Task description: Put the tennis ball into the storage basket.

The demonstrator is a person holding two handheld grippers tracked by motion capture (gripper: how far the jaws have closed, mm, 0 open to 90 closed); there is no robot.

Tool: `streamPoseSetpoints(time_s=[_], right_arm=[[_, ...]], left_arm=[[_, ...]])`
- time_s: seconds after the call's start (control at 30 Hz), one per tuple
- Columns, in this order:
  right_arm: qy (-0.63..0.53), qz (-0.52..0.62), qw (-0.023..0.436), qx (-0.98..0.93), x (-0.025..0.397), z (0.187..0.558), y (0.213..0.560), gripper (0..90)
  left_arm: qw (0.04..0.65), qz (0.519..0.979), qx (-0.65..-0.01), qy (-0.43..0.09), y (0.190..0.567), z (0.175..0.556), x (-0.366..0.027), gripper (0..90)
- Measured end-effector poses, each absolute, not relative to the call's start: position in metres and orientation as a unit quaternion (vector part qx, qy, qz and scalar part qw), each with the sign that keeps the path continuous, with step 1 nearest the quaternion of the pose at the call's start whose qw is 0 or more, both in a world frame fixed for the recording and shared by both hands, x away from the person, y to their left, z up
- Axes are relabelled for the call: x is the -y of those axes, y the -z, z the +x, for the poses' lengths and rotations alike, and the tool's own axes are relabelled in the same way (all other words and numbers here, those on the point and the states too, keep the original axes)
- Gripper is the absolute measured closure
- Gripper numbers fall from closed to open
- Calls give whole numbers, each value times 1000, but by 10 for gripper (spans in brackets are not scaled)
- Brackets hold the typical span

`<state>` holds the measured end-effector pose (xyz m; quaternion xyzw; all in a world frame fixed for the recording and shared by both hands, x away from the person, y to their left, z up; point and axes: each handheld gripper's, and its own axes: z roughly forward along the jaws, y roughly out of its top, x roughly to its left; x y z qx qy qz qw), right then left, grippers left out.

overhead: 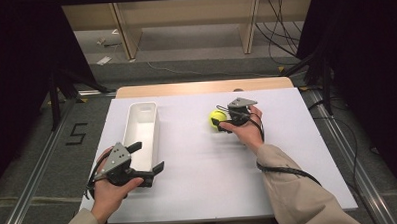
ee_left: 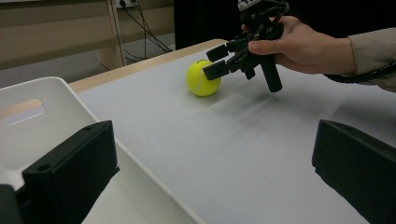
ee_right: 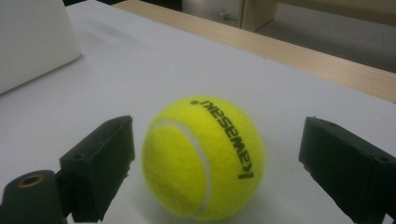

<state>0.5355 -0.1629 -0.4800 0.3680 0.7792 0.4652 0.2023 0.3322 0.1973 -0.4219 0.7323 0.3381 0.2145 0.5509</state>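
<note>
High view: a fuzzy yellow-green tennis ball (overhead: 217, 118) is seen resting on the white table sheet (overhead: 198, 162), right of centre, well apart from the long white plastic bin (overhead: 142, 131) at the left.
Right gripper view: the ball is framed between the two black jaws; a gap is left on each side, so nothing is pinched yet.
Right gripper (overhead: 221, 123): held spread around the ball by the person's right hand (overhead: 247, 130), jaws level with its middle.
Left gripper (overhead: 149, 161): held spread and empty near the bin's near end, one jaw over the bin's rim.
Ball position: on the bare sheet, free of the bin, near the table's far wooden edge (overhead: 200, 87).
Handling: the ball is judged light, springy and felt-covered, so slipping is unlikely; rolling away is the likelier trouble if one jaw touches first.
Where to grip: across the widest part, both jaws closed evenly on opposite sides.
Step in hand: judged to be the closing of the right jaws on the ball.
</note>
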Motion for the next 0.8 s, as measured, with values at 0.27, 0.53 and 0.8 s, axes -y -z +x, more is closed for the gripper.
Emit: streamPoseSetpoints(time_s=[0.27,0.53,0.8], right_arm=[[-462,367,200,-782,159,538,484,113],[-460,367,201,-783,155,541,487,131],[-456,368,200,-785,154,542,490,155]], left_arm=[[552,732,-338,-214,422,332,-198,0],[551,732,-338,-214,422,332,-198,0],[552,732,-337,-214,421,332,-198,0]])
